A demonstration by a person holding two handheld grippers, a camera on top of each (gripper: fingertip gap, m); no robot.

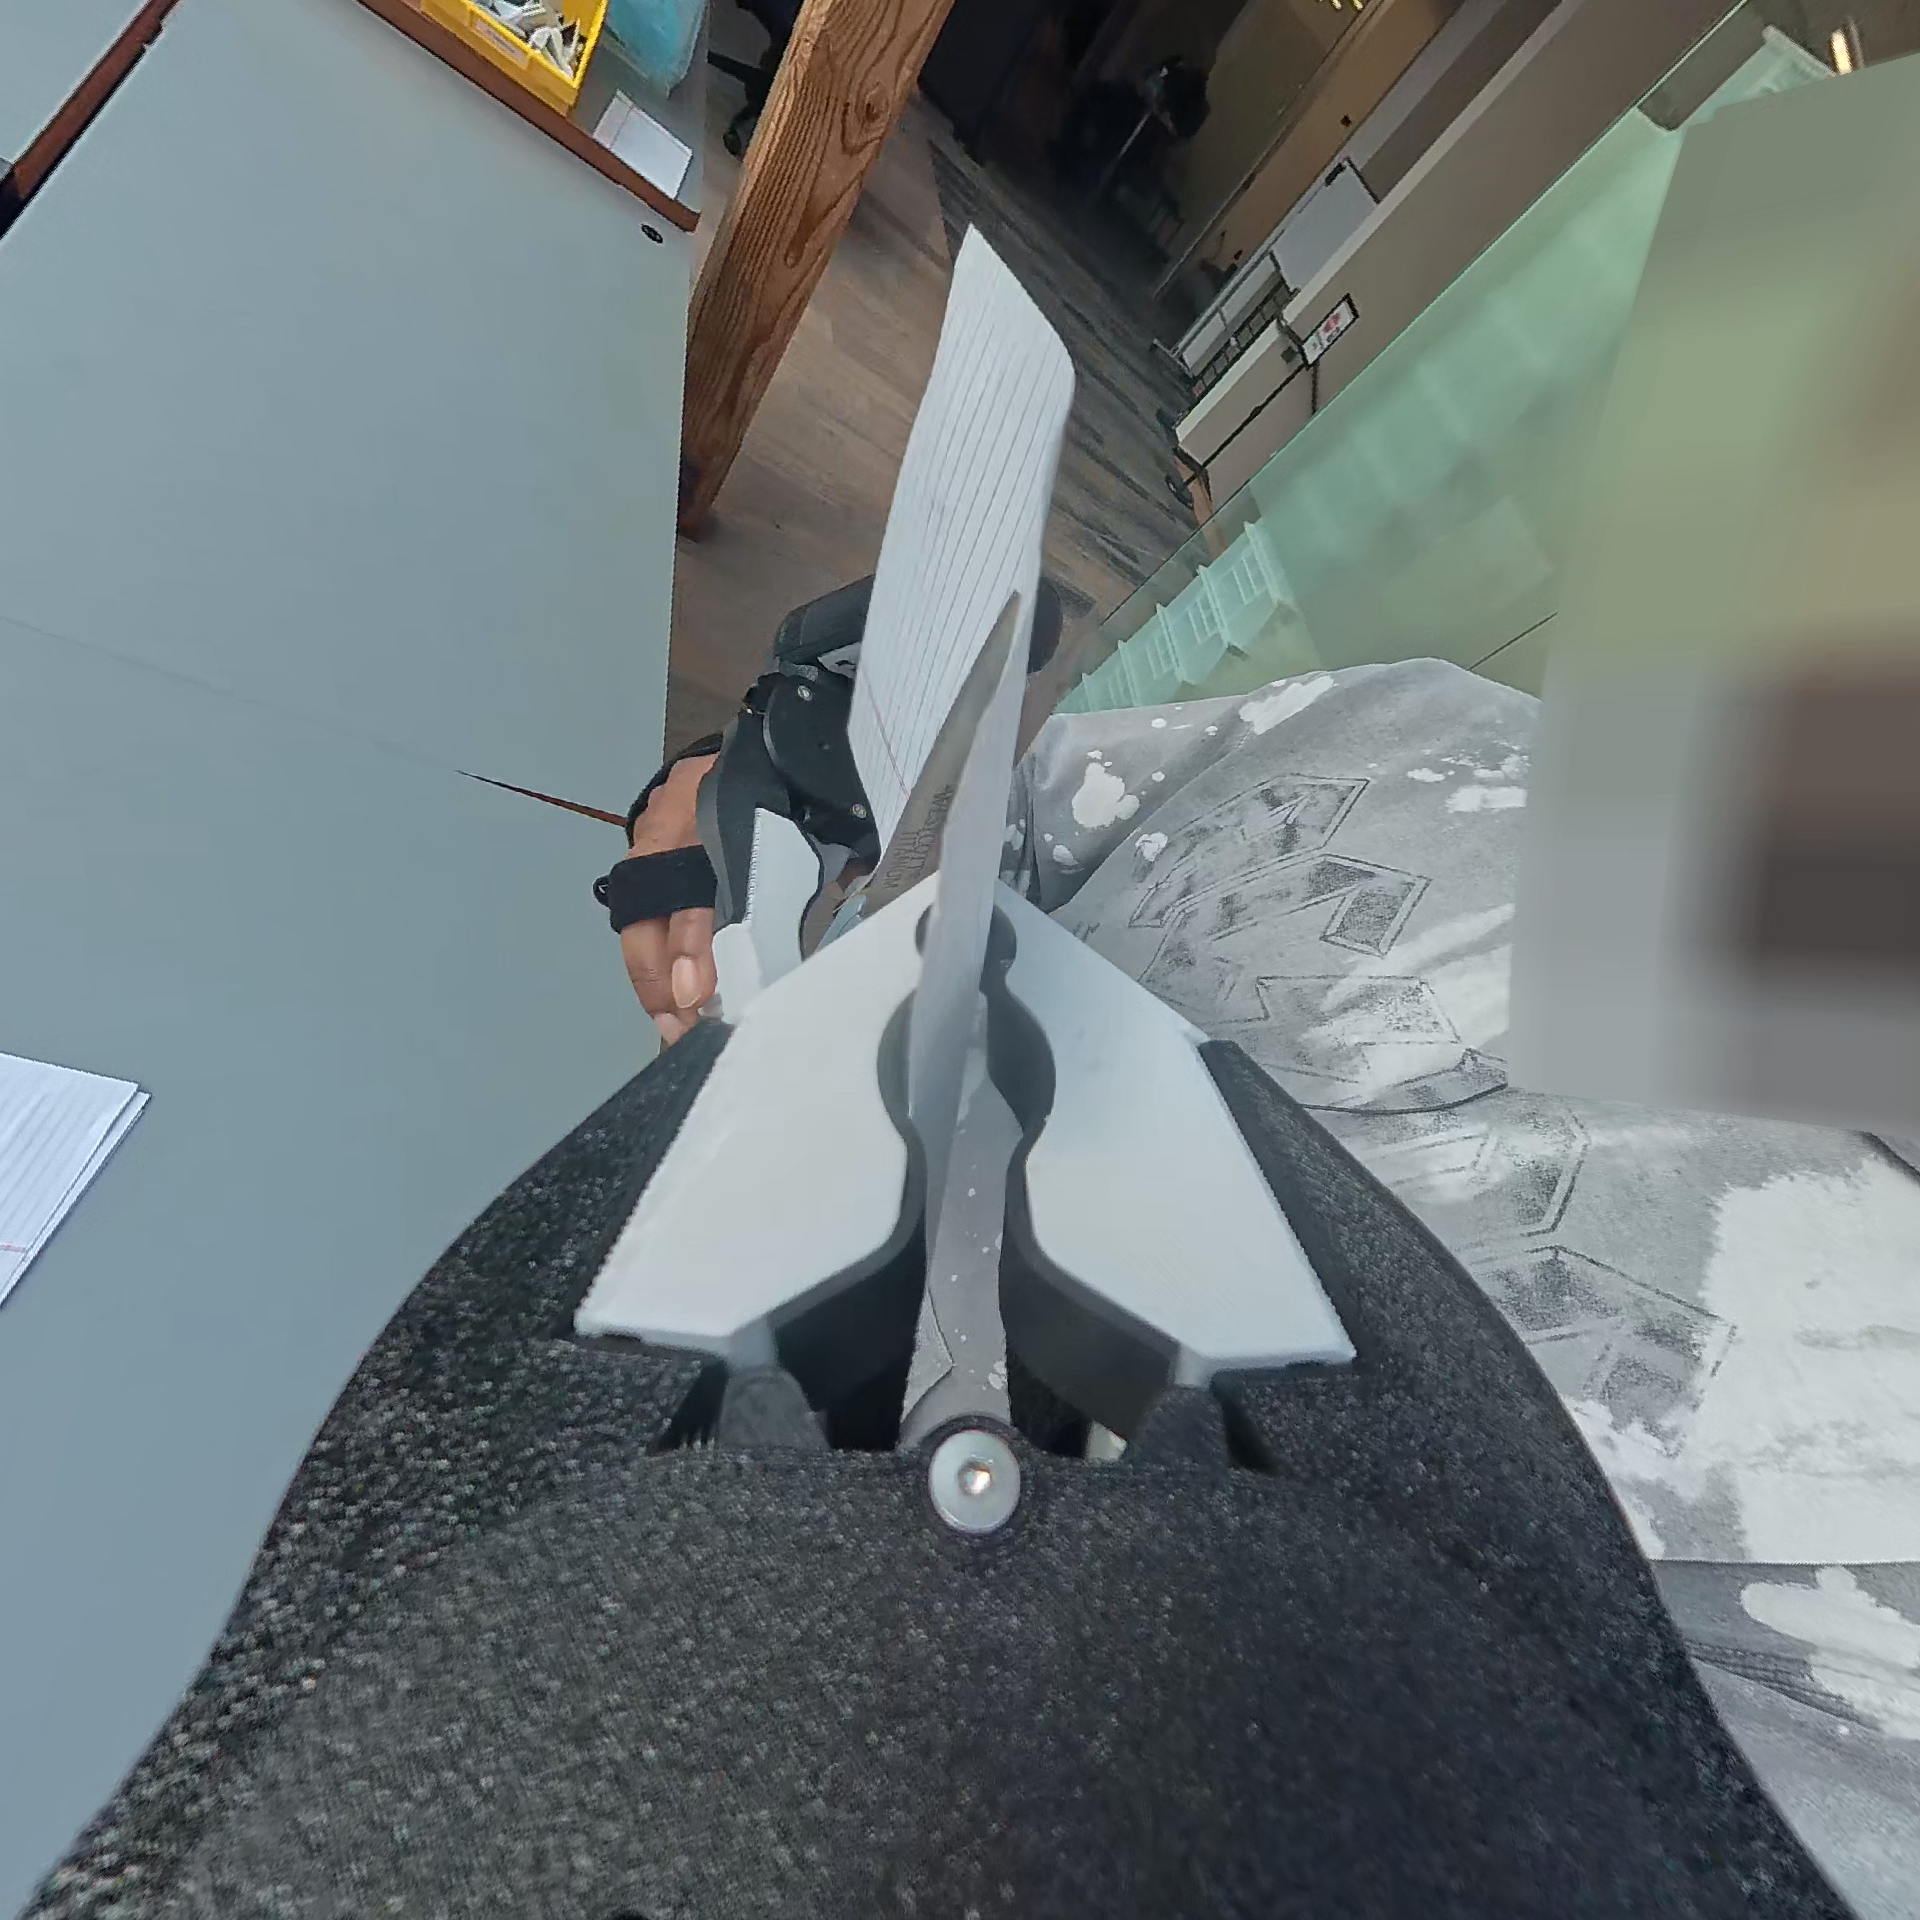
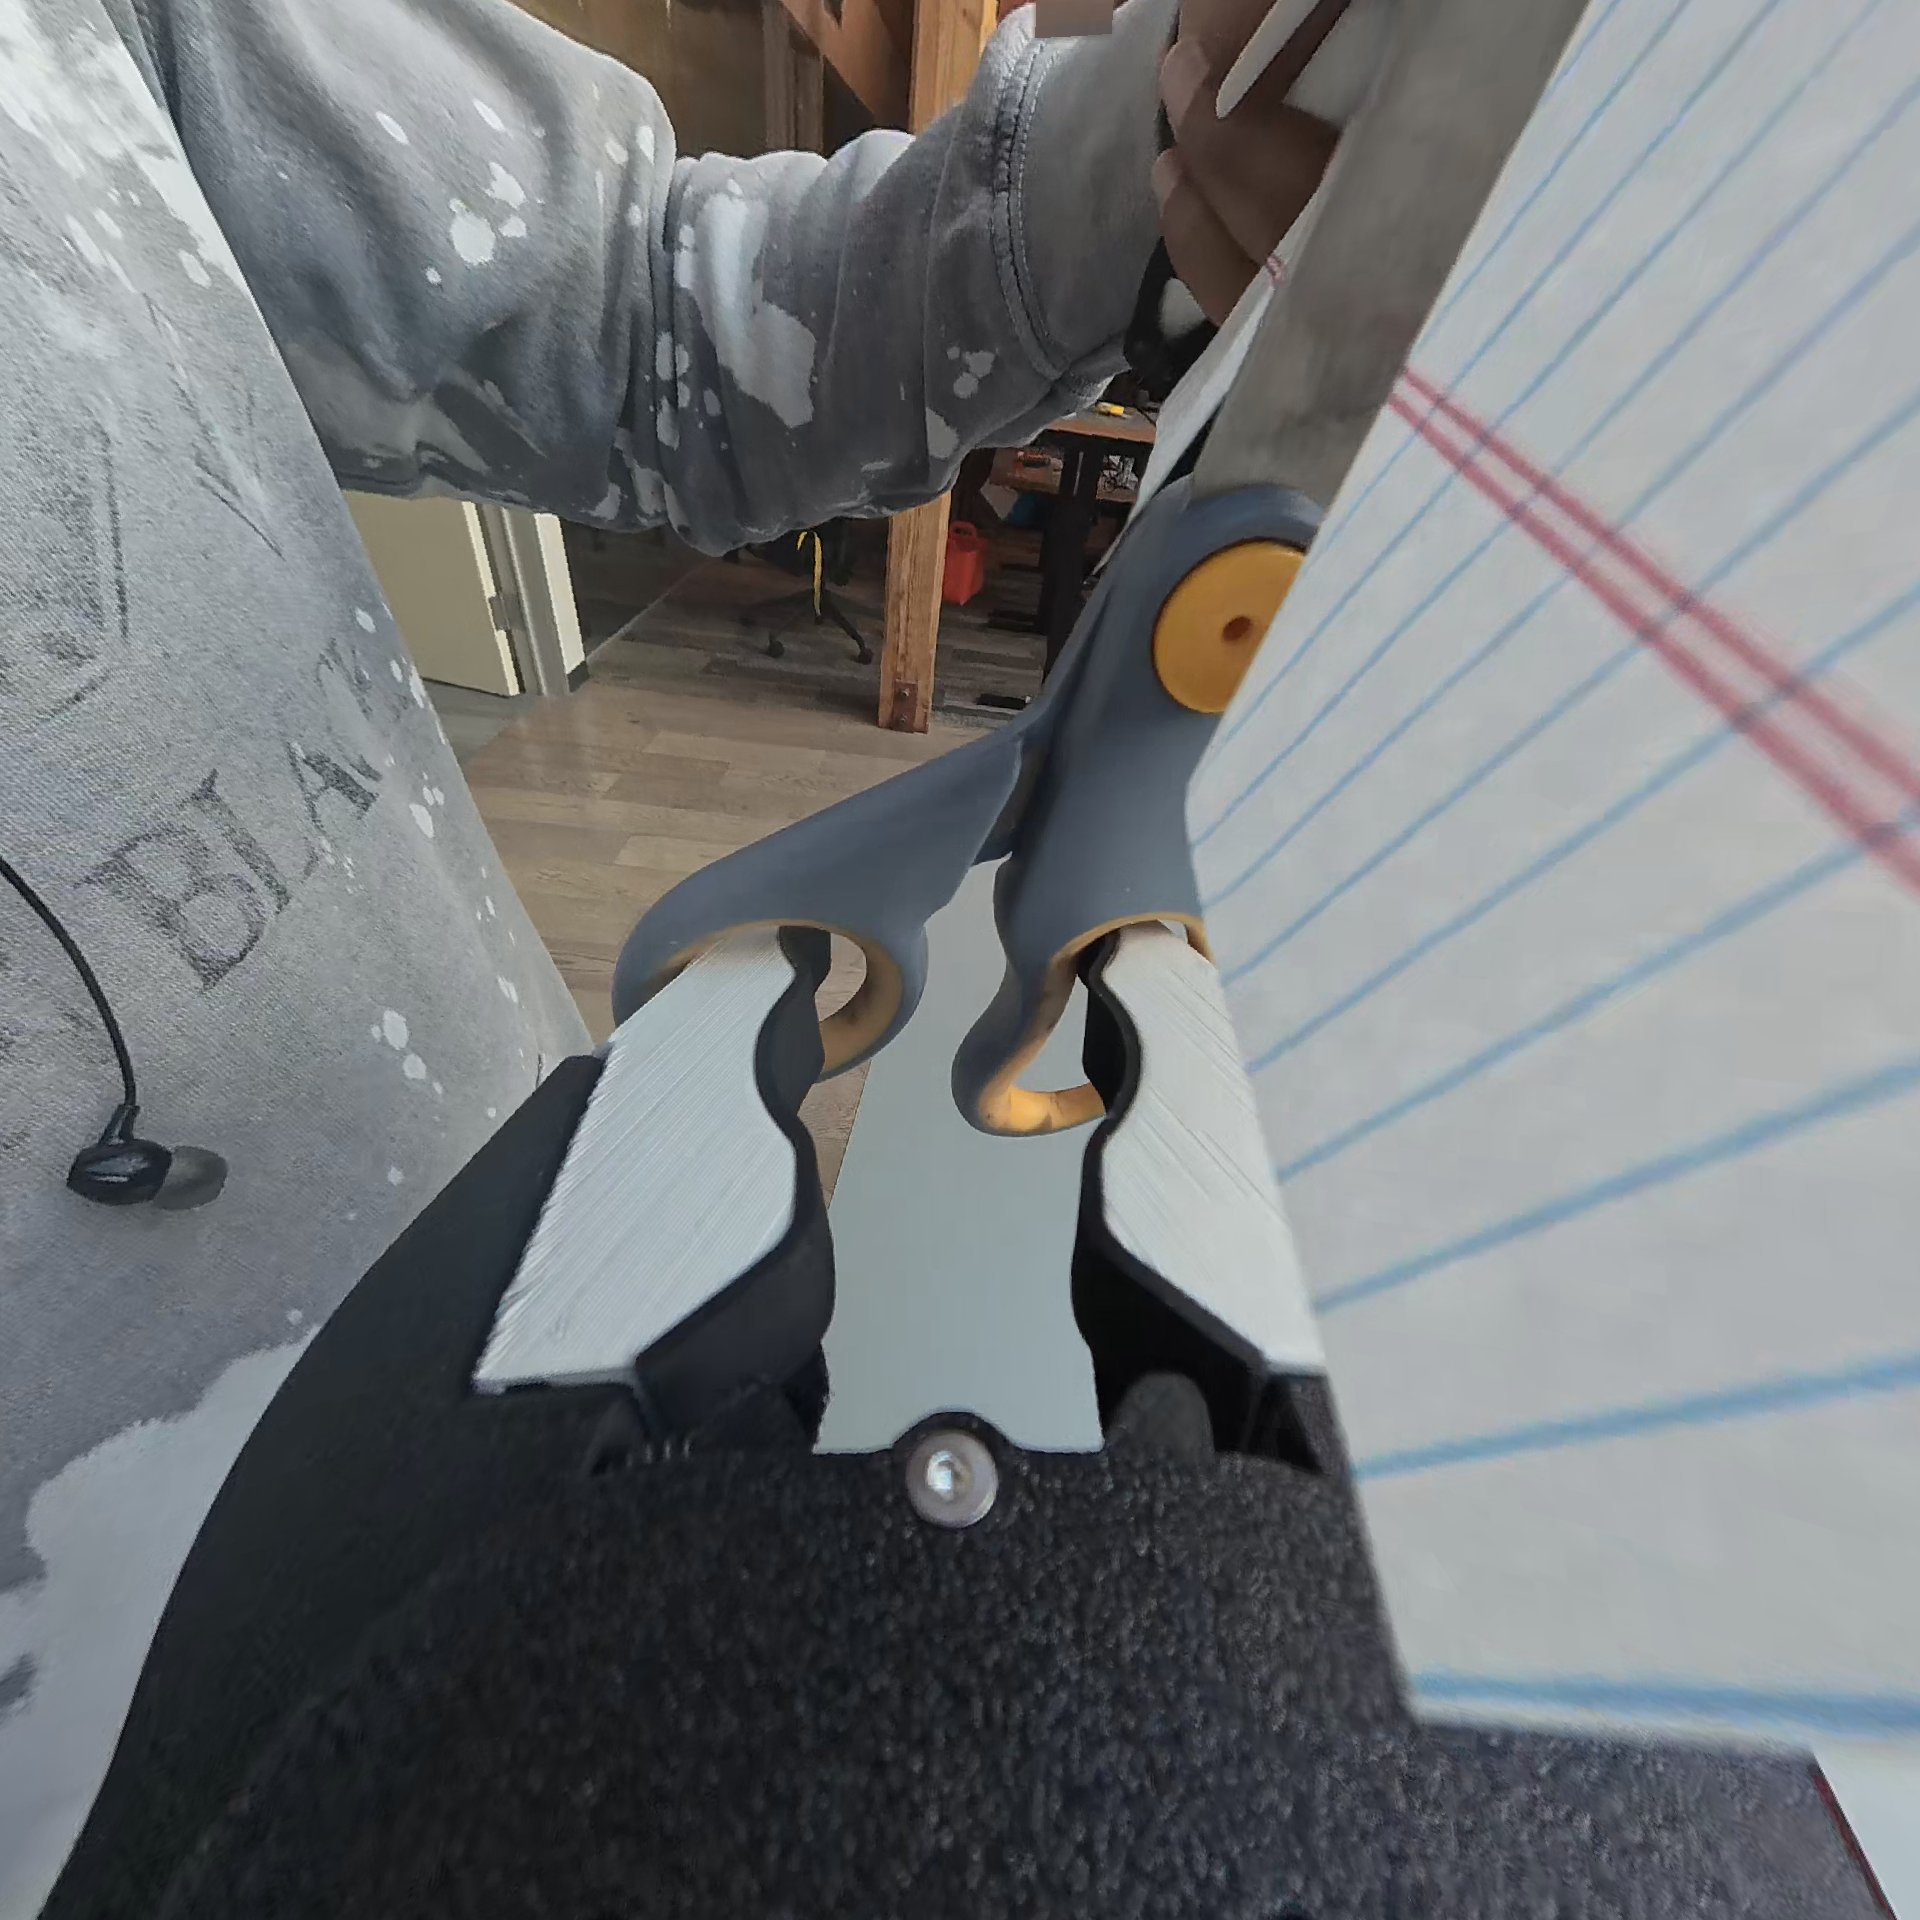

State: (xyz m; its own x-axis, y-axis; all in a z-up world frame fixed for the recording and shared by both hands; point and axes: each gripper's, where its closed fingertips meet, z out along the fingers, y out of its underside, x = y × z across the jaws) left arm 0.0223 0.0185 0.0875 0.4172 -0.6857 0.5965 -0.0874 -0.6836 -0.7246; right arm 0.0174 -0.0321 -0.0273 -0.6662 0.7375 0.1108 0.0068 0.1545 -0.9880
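Against the lined paper (image 1: 966, 468) lie the scissors' (image 2: 1091, 748) blades; left gripper (image 1: 961, 997) pinches the sheet, right gripper (image 2: 956, 1039) stands spread, fingers inside both handle loops.

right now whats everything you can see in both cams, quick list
lined paper sheet: one, white with blue rules and a red margin, held upright in the air, clamped in the left gripper
scissors: one pair, grey handles with yellow lining and pivot, blades against the sheet, handle loops on the right gripper's fingers
second lined paper: one, white, flat on the table at left
table: one, grey top, below and left
yellow bin: one, far desk
wooden post: one, brown, on the wood floor
earbud: one, black, hanging on the sweatshirt
sweatshirt: one, grey, bleach-spotted
left gripper: shut on the sheet
right gripper: fingers spread inside the scissor loops
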